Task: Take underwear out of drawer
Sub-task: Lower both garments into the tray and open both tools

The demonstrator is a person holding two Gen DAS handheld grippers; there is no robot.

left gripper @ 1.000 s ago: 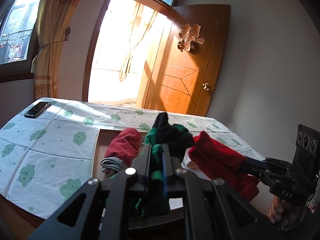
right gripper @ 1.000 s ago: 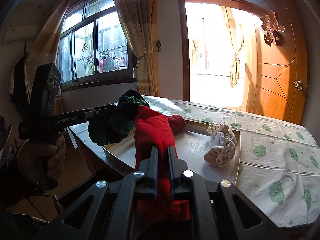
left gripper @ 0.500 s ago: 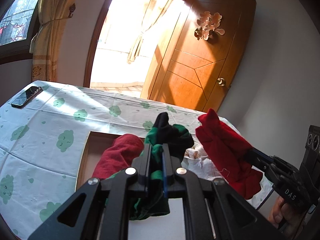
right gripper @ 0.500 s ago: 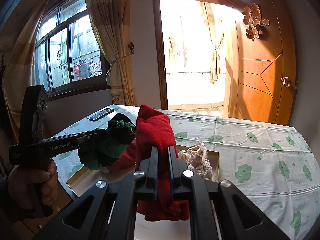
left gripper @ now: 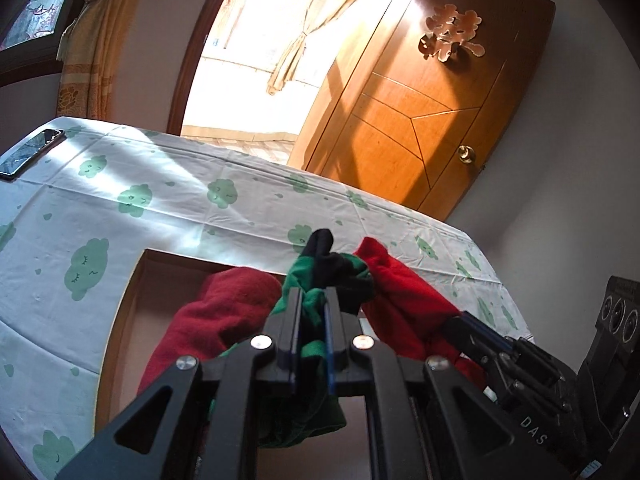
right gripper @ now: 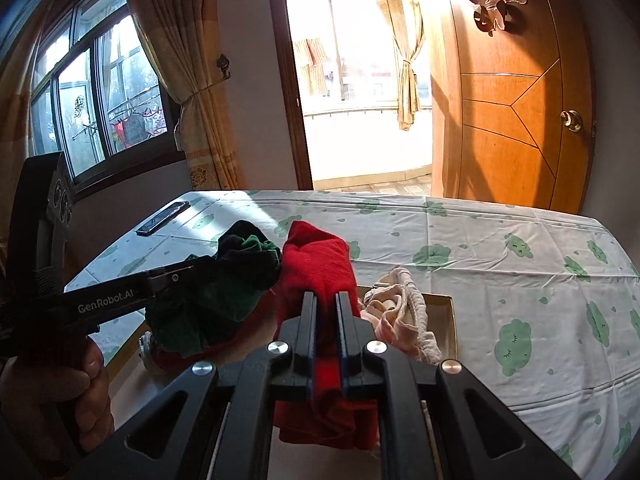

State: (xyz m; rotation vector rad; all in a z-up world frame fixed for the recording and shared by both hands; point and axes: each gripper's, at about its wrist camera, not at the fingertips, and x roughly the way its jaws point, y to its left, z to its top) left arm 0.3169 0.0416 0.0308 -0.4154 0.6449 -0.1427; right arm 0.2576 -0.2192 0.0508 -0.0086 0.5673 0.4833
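My left gripper [left gripper: 312,300] is shut on a green and black underwear [left gripper: 340,268], which hangs over the open drawer [left gripper: 120,312]. Right beside it, my right gripper [right gripper: 325,300] is shut on a bright red underwear [right gripper: 320,256], which touches the green one. In the right wrist view the left gripper [right gripper: 200,268] comes in from the left with its green bundle [right gripper: 224,280]. A dark red underwear [left gripper: 224,312] lies in the drawer below the left gripper. A cream underwear [right gripper: 400,312] lies at the drawer's far right corner.
The drawer sits in a table under a white cloth with green clouds [right gripper: 500,248]. A phone [left gripper: 30,152] lies at the cloth's far left edge. A person's hand [right gripper: 60,392] holds the left gripper's handle. A wooden door [right gripper: 512,100] and a curtained doorway stand behind.
Both grippers have travelled forward over the drawer with their underwear still clamped. The red and green bundles have drawn together and now touch. The door looms larger in both views.
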